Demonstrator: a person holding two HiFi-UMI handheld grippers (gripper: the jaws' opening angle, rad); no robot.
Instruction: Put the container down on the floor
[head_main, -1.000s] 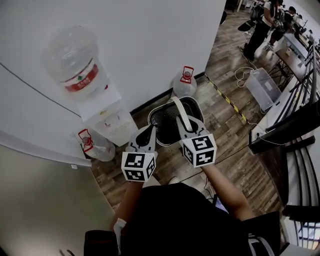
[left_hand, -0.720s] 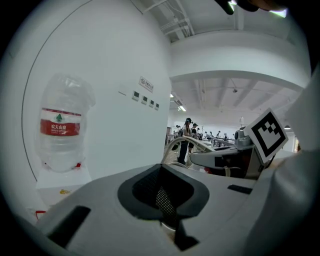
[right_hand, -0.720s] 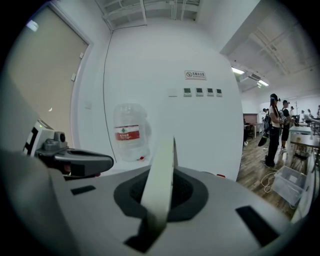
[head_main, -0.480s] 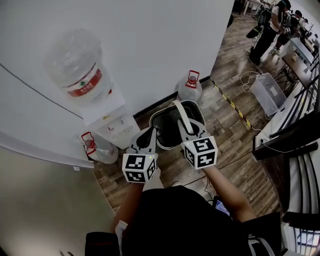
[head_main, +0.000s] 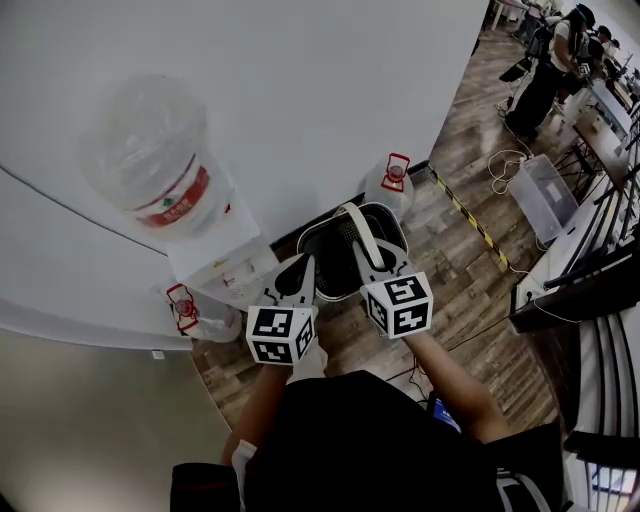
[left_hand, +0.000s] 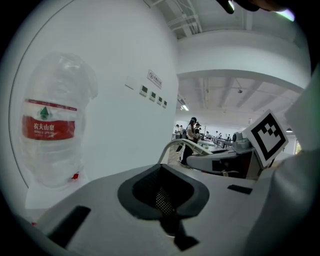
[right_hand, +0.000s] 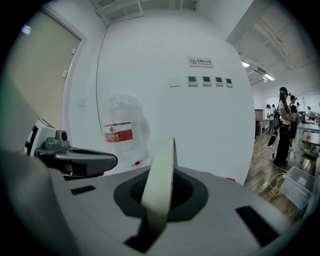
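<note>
Both hands hold on: the right gripper (head_main: 378, 262) is clamped on the white handle (head_main: 357, 226) of the container (head_main: 335, 262). Its own view shows the handle strip (right_hand: 160, 180) pinched between the jaws. The left gripper (head_main: 300, 272) bites the near-left rim, with dark mesh (left_hand: 160, 199) caught between its jaws. The container hangs up in the air over the wooden floor (head_main: 450, 290), close to the white wall (head_main: 300, 90). It is not down yet. Compared with a second ago the grip is unchanged and the container sits the same between the two grippers. The background has slid, though. The red-capped jug (head_main: 392, 185) now shows just far-right of the container, and the water dispenser (head_main: 228, 268) with its big bottle (head_main: 160, 160) stands to the left
</note>
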